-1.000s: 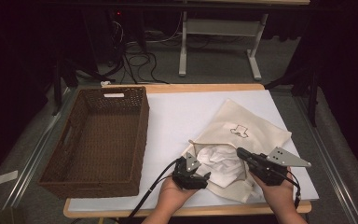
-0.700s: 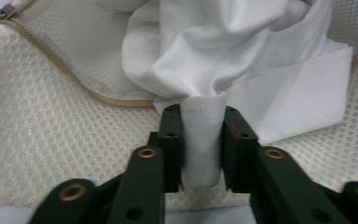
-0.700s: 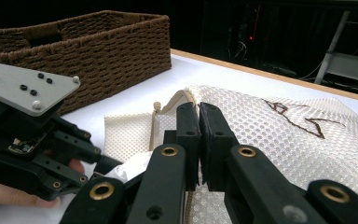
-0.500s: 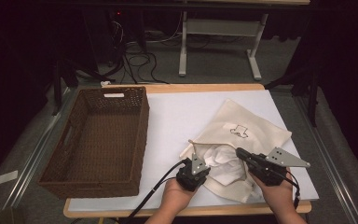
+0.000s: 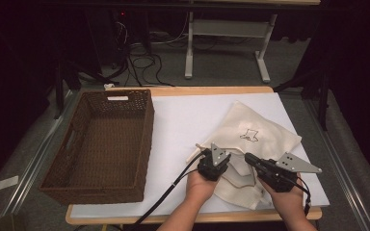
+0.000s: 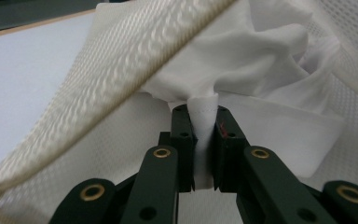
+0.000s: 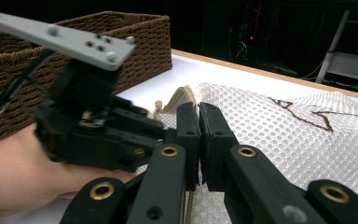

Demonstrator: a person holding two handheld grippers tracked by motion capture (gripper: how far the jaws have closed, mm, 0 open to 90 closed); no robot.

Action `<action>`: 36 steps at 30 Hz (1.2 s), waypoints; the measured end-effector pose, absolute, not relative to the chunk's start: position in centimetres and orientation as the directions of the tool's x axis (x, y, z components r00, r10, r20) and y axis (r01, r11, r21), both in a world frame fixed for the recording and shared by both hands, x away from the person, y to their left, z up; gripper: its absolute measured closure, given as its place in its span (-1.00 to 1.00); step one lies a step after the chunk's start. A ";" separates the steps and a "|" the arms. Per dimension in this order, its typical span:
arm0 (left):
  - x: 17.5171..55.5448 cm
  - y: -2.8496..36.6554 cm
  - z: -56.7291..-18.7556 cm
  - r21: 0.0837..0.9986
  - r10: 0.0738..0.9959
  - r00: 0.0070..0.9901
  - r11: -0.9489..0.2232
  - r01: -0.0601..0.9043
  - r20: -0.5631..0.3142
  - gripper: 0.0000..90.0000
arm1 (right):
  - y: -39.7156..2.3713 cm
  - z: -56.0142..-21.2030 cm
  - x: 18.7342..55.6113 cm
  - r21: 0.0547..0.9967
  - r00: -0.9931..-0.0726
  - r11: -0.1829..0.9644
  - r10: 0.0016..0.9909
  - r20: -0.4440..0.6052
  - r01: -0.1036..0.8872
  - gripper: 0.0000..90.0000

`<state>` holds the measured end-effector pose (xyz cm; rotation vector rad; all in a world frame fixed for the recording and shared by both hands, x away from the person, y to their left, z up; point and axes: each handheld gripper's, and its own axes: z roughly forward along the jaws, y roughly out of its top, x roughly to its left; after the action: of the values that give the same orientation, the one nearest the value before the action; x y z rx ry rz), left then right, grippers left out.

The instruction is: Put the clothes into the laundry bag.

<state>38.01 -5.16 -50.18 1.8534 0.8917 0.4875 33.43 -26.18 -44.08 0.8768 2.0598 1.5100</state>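
1. Leftward-held gripper, my left gripper (image 5: 215,161), has just been closing and shifted toward the mesh bag (image 5: 265,132); it now pinches white cloth (image 6: 204,122) inside the bag mouth.
2. My right gripper (image 5: 251,160) stays pressed together on the bag's edge, at the table's (image 5: 183,115) near right.
3. Judgement: cloth is ready for pulling out.

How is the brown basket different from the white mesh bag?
The brown basket is stiff, woven and dark, standing with nothing inside. The white mesh bag is soft, pale and lies flat, with white cloth in its opening. Both rest on the white table.
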 end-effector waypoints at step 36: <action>38.3 -5.3 -50.6 0.909 0.750 0.658 -0.226 0.351 -0.068 0.63 | -26.2 -44.5 33.4 0.945 -0.712 0.217 0.702 0.022 0.243 0.96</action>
<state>38.32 -5.34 -50.61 1.8282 0.8765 0.4762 33.39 -26.15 -44.49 0.8743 2.0851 1.5014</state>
